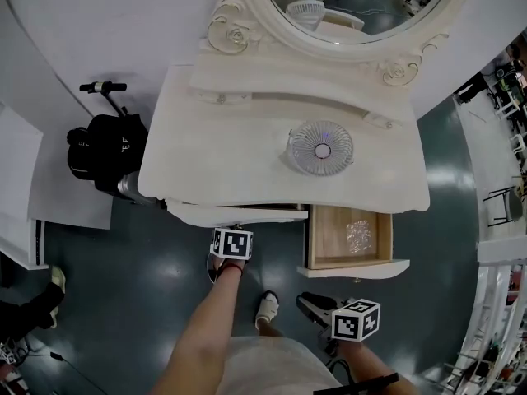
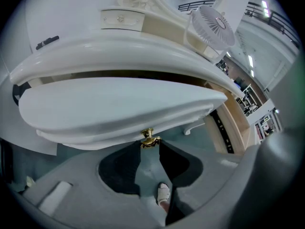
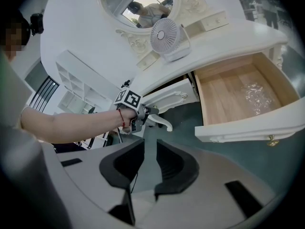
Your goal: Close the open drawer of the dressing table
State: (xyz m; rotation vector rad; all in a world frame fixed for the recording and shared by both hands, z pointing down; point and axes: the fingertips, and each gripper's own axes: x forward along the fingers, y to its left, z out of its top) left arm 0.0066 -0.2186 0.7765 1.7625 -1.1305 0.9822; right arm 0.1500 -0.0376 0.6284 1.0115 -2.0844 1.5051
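The cream dressing table (image 1: 247, 146) has two drawers. Its right drawer (image 1: 329, 241) is pulled far out and shows a wooden bottom with a clear plastic bag (image 1: 359, 235); in the right gripper view this drawer (image 3: 224, 97) lies at the upper right. The left drawer (image 1: 235, 214) stands out only slightly. My left gripper (image 1: 236, 227) is at that drawer's front, and in the left gripper view its jaws (image 2: 149, 144) are closed on the gold knob (image 2: 149, 138). My right gripper (image 1: 306, 300) hangs open and empty below the right drawer, apart from it.
A round clear fan (image 1: 320, 148) stands on the tabletop below the oval mirror (image 1: 362, 6). A black bag (image 1: 103, 151) and a scooter handle (image 1: 103, 87) sit left of the table. The person's foot (image 1: 267, 307) is on the dark floor between the grippers.
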